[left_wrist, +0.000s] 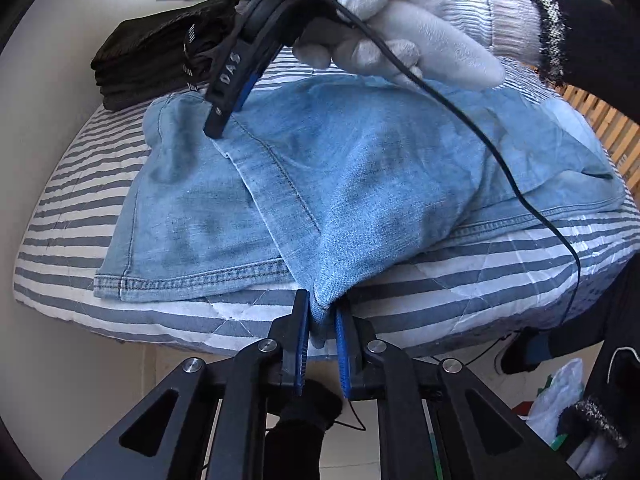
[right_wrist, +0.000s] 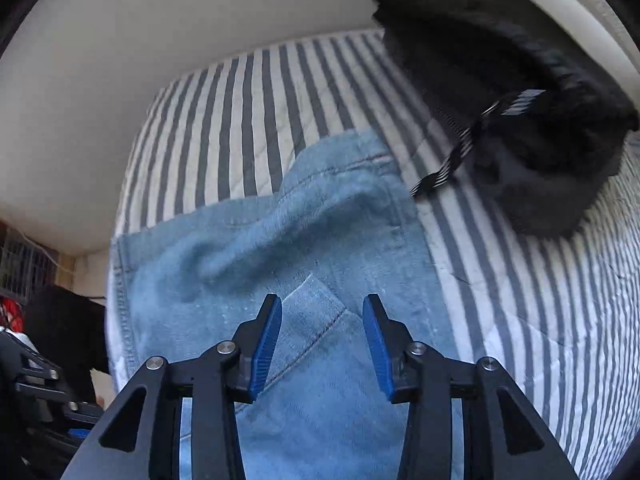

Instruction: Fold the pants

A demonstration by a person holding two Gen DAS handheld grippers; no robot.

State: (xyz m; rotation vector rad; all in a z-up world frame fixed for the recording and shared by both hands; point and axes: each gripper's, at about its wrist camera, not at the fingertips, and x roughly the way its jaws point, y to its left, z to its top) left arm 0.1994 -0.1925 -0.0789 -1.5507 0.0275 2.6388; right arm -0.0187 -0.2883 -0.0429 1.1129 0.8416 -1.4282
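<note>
**Two grippers on the jeans**

We see our left gripper [left_wrist: 323, 312] pinching a folded corner of the light blue jeans [left_wrist: 360, 176], denim caught between its blue pads. Beyond those fingers, the jeans lie across the striped mattress [left_wrist: 80, 216]. Our right gripper [right_wrist: 322, 312] hangs over the denim with its fingers parted, nothing between them. Ahead of them to the right sits a stack of dark clothes [right_wrist: 520, 92].

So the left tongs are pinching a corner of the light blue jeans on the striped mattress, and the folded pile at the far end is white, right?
One thing is wrong: the folded pile is black, not white, as the left wrist view shows. The rest holds: the left tongs pinch a corner of the light blue jeans on the striped mattress.
</note>
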